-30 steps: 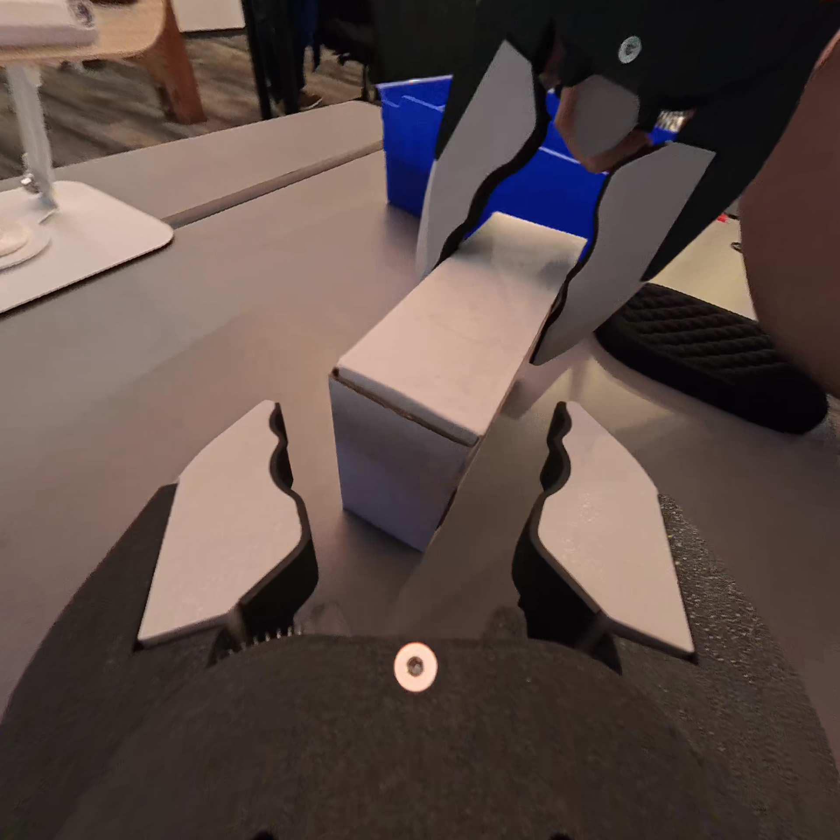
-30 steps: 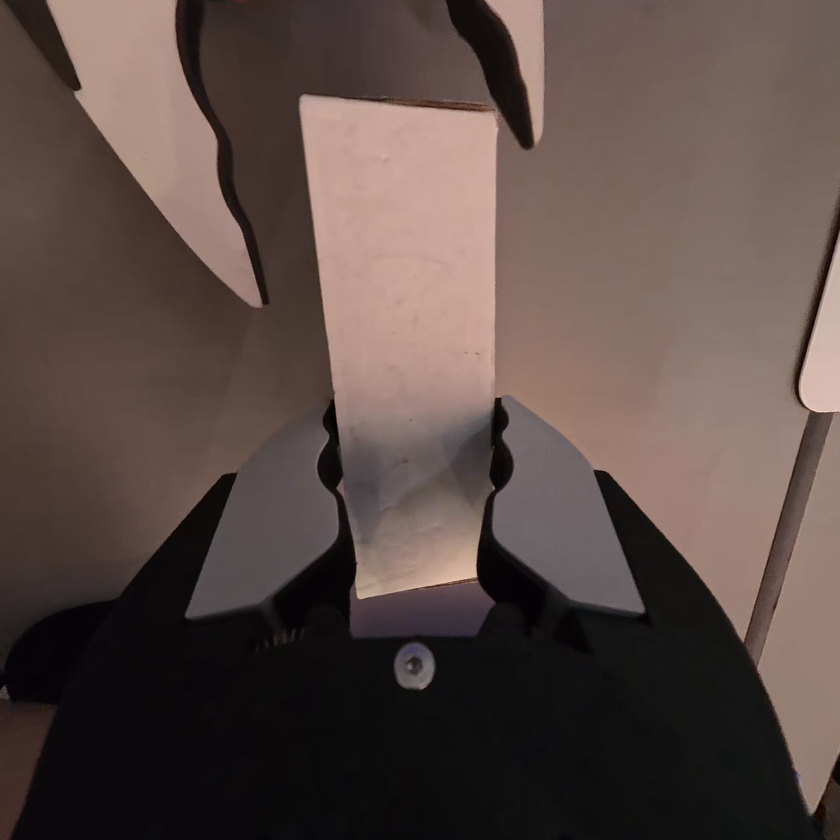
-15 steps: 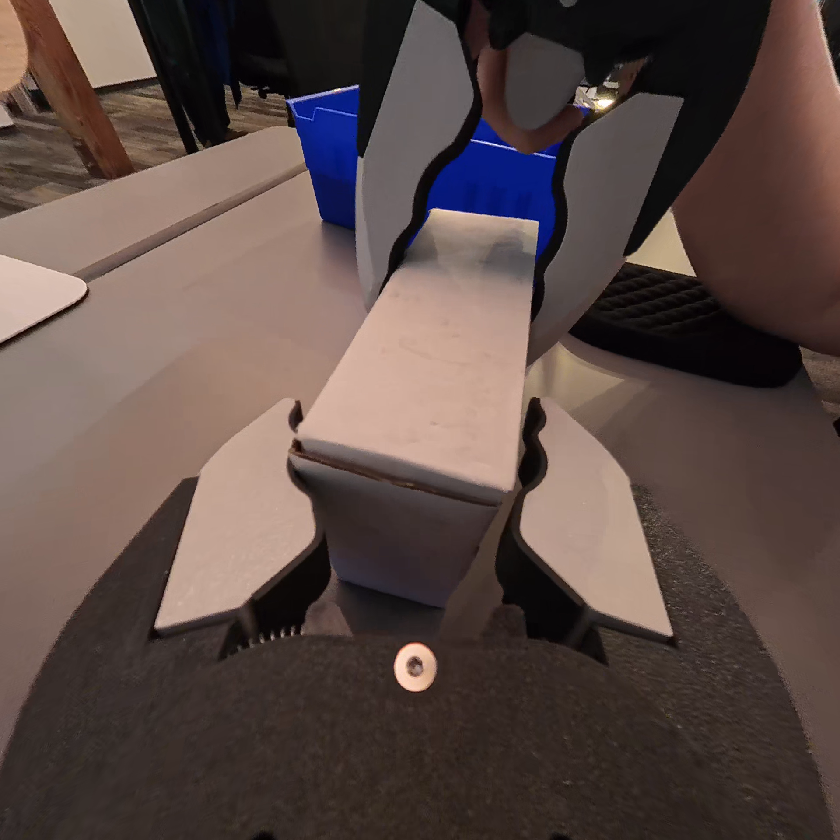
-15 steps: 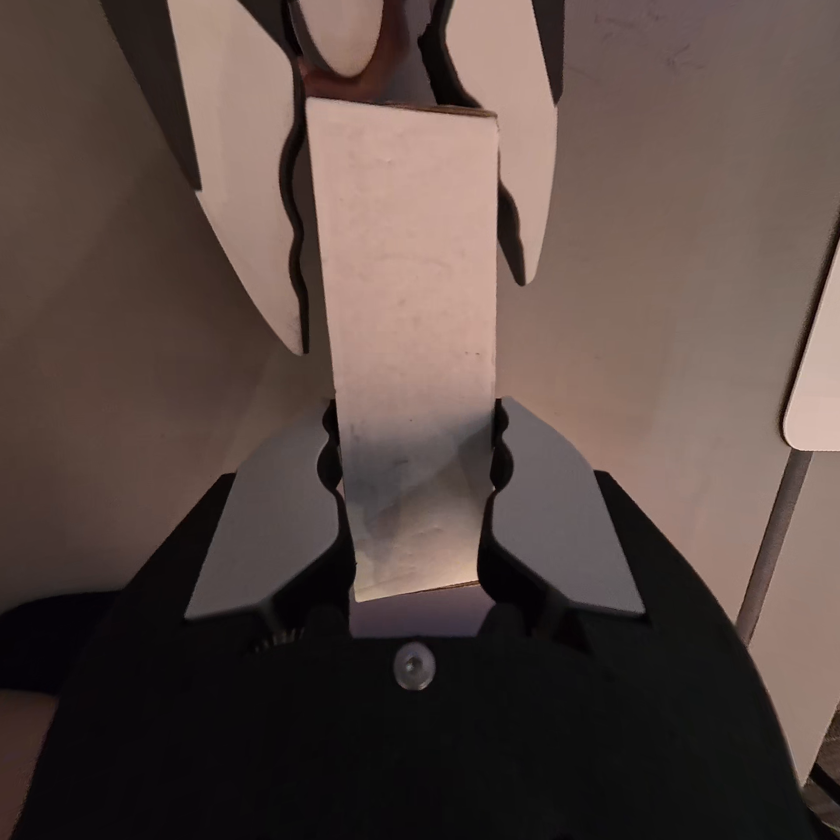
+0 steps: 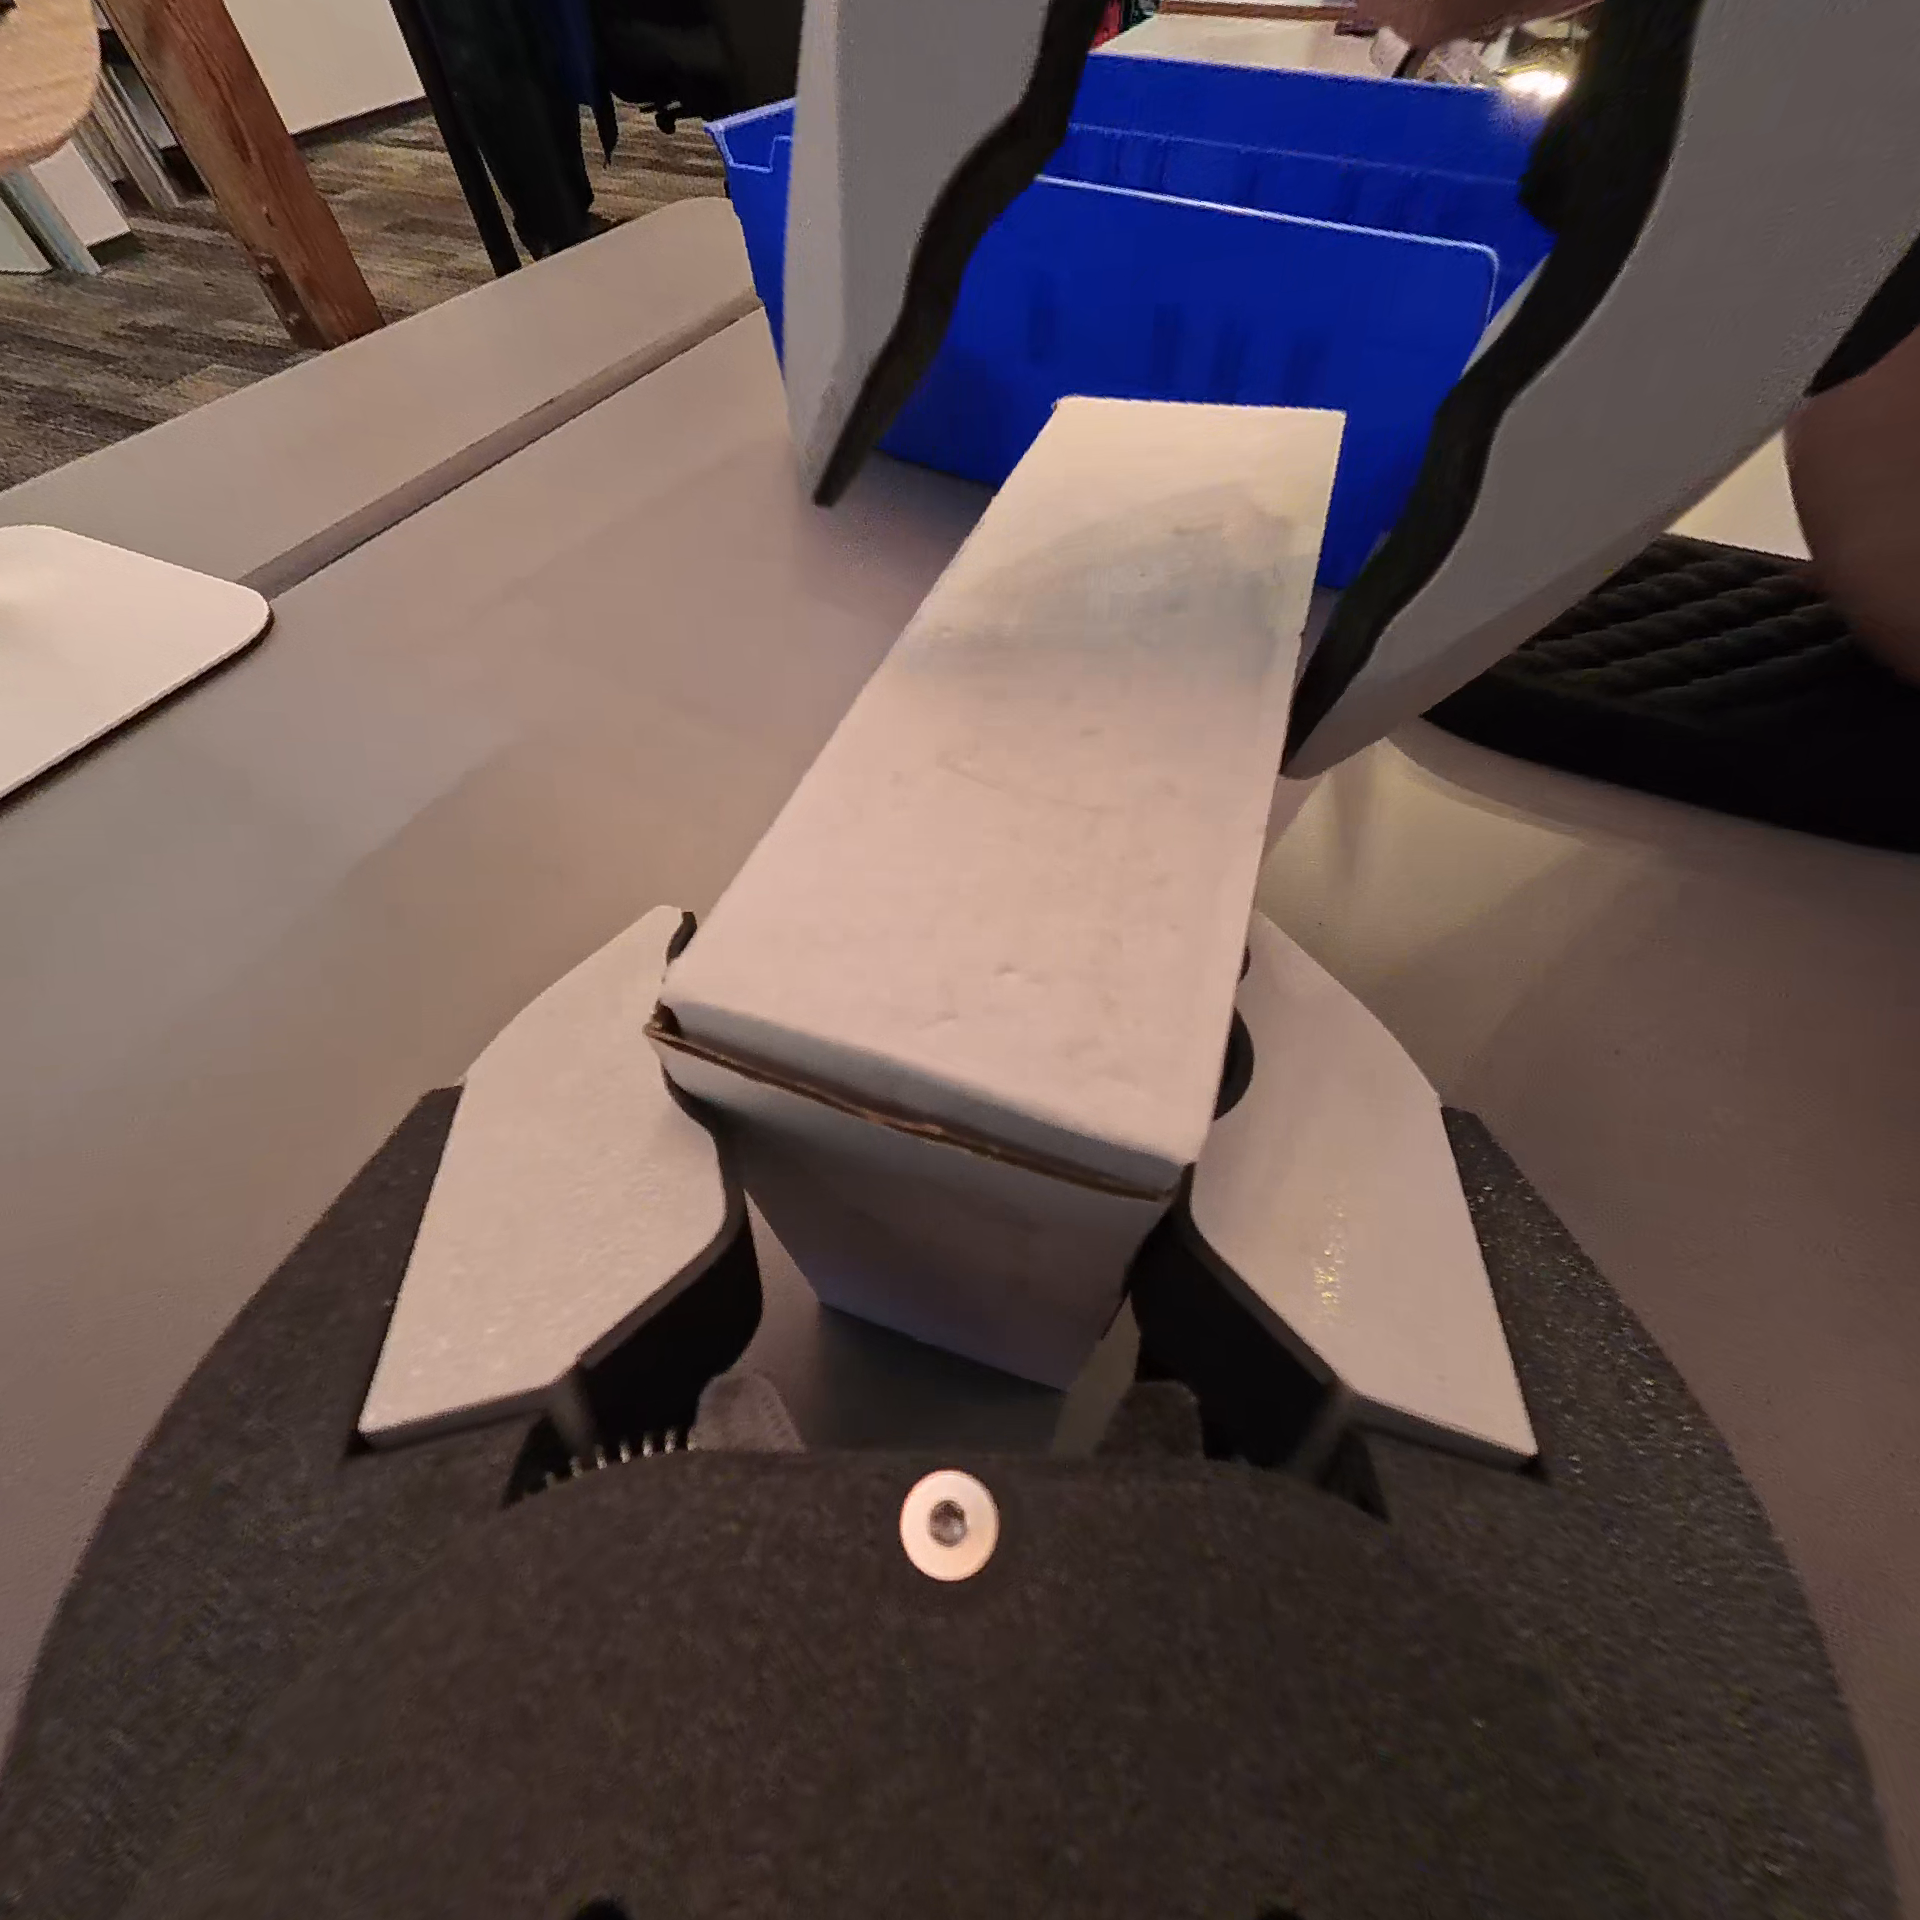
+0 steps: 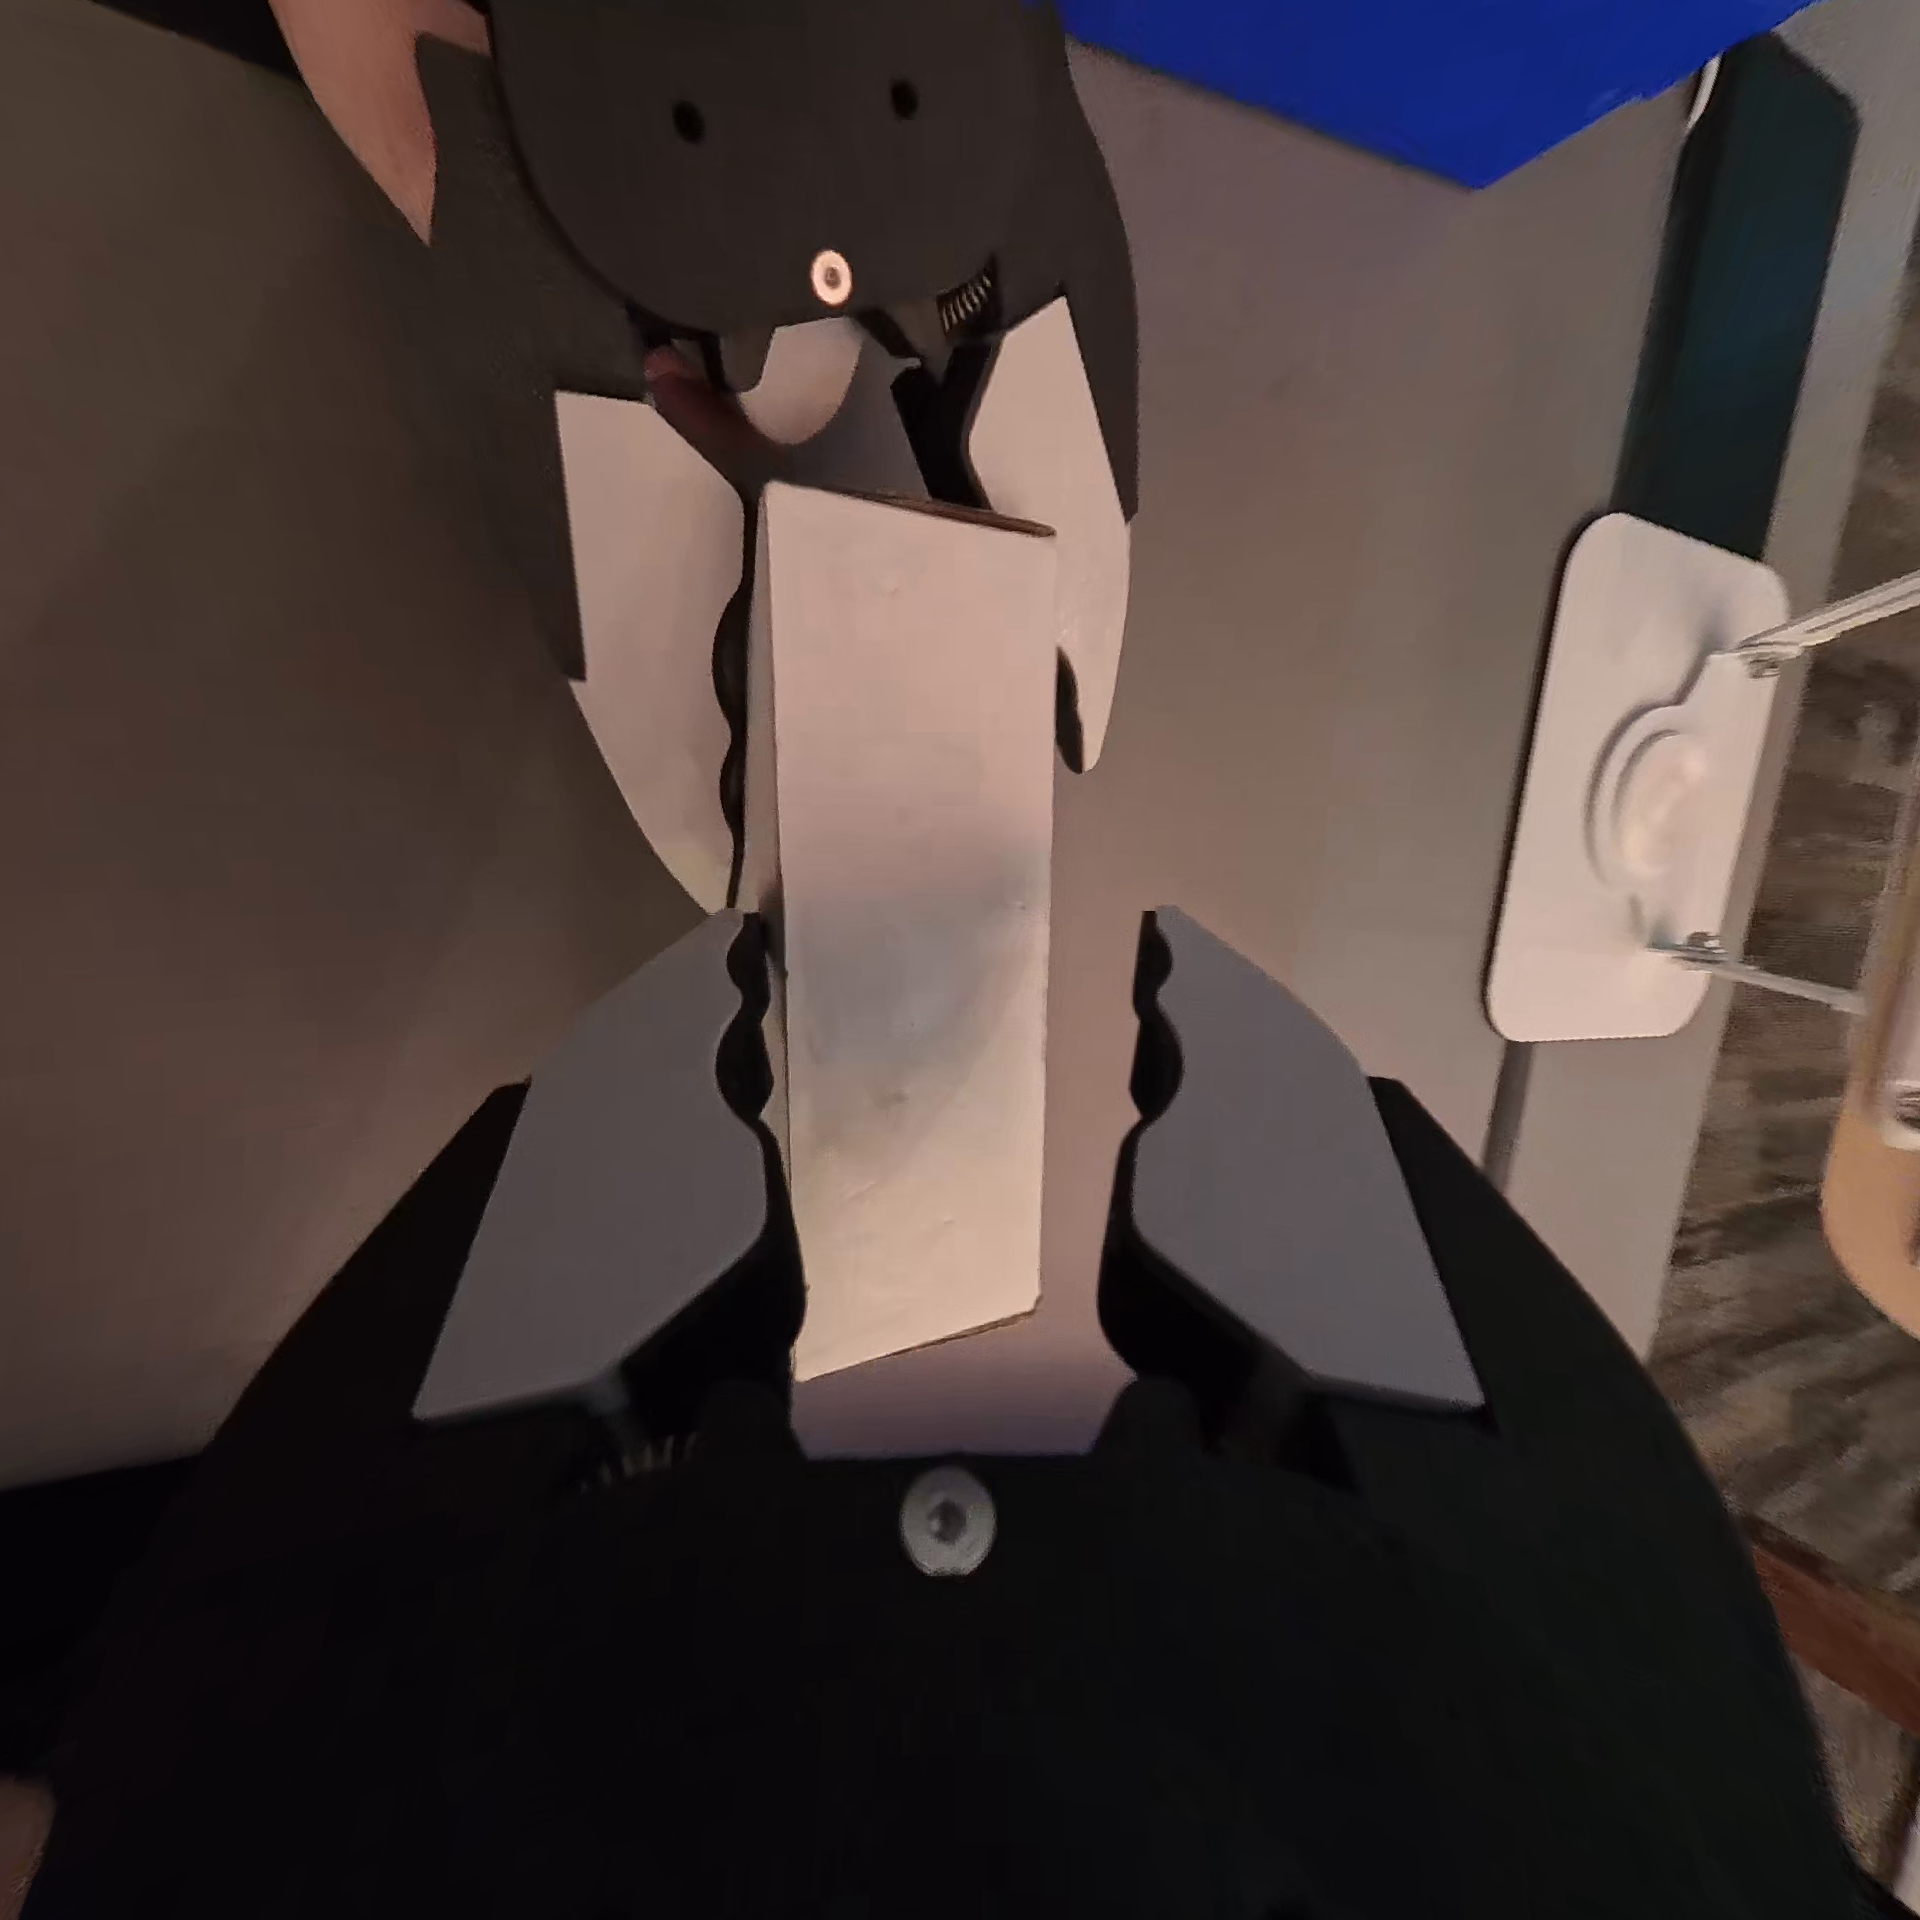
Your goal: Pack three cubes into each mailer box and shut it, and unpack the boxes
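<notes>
Box [image 5: 1029, 831] is a long white mailer, lid down, lying on the grey table [image 5: 520, 727] lengthwise between the two tongs. Left gripper [image 5: 956, 1029] is clamped on the near end: both pads press the side walls just below the lid seam. Right gripper [image 6: 940, 1091] straddles the opposite end with its jaws spread; its left pad sits at or just off the wall, and there's a clear gap on the other side, so it isn't holding.

Progress, my read: this box is shut, no cubes visible anywhere, contents can't be told. Whether it's packed and waiting or about to be opened, can't say. No other boxes in frame, so the count done is unknown.

Edges and room:
- Lid front edge with a thin brown seam faces the left gripper, right between its fingers. That's the edge to lift for opening.
- Blue bin [image 5: 1226, 291] sits just beyond the far end of the box, behind the right gripper. Little room for pushing forward.
- Black mat [image 5: 1683, 707] near the right gripper's outer finger.
- White stand base [image 6: 1631, 779] well off to one side; bare tabletop in between for sliding.
</notes>
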Tool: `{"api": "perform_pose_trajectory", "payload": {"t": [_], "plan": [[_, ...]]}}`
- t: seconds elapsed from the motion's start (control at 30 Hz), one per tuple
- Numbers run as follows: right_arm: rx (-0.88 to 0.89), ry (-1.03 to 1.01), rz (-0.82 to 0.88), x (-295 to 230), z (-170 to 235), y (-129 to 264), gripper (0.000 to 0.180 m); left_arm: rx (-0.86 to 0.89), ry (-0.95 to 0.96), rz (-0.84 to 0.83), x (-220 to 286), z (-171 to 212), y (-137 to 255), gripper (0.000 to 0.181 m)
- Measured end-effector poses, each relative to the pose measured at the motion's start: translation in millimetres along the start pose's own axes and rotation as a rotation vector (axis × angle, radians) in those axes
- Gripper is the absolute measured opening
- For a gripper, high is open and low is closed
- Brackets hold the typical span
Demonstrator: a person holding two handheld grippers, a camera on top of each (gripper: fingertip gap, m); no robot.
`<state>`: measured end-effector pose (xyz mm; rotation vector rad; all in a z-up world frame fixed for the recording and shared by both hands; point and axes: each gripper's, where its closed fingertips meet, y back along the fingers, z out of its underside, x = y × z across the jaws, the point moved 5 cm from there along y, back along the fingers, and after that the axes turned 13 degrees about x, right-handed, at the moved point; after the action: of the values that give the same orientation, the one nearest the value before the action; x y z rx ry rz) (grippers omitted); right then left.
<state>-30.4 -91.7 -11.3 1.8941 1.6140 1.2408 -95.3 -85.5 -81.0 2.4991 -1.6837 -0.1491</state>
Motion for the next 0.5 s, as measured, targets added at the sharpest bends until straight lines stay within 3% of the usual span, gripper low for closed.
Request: {"api": "perform_pose_trajectory", "payload": {"t": [0.5], "plan": [[-0.004,0.082,0.104,-3,-18,8,0.055,-0.017,0.014,-0.005,0,0,1,0.091]]}}
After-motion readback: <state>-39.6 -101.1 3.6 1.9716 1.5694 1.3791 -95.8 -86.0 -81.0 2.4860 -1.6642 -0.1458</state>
